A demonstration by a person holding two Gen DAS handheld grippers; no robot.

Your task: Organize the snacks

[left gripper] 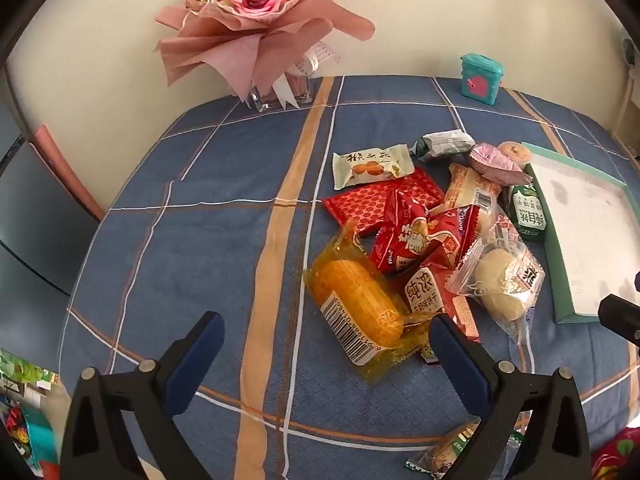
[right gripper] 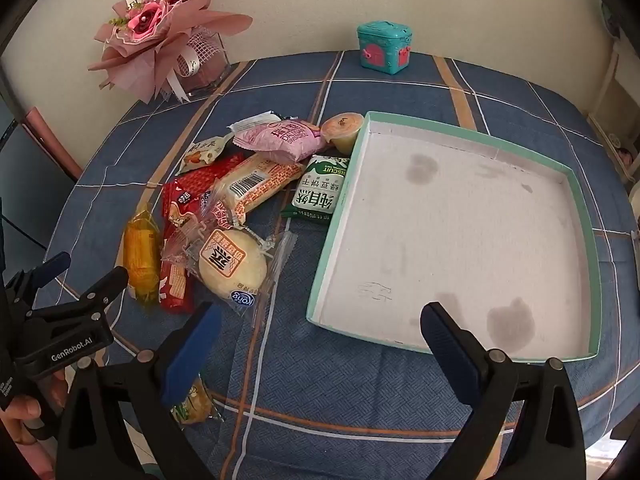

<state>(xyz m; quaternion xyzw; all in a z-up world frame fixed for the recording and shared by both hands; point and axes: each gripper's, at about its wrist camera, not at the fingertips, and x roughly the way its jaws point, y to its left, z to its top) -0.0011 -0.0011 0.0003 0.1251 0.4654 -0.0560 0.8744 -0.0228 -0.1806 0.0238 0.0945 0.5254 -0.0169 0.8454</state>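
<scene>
The snacks lie in a loose heap on the bench, which is covered with a blue plaid cloth, and the heap sits just left of the shallow teal-rimmed tray, whose white floor is bare apart from a few grey smudges. Closest to the tray, a green biscuit packet touches its left wall, and a small lidded jelly cup sits against the tray's far left corner. A pink wrapped cake rests just left of that cup. Farther from the tray, a round white bun in a clear bag lies at the near side of the heap, with red packets beneath and behind it, and a yellow wrapped cake marks the heap's side farthest from the tray. The left hand-held gripper hangs released, jaws spread wide, with the yellow cake's near end between them but not pinched. The right hand-held gripper is likewise released and empty, hovering over the tray's near left corner. Beyond the tray, against the wall, stands a small teal toy box; well left of it is a pink bouquet in a glass vase.
</scene>
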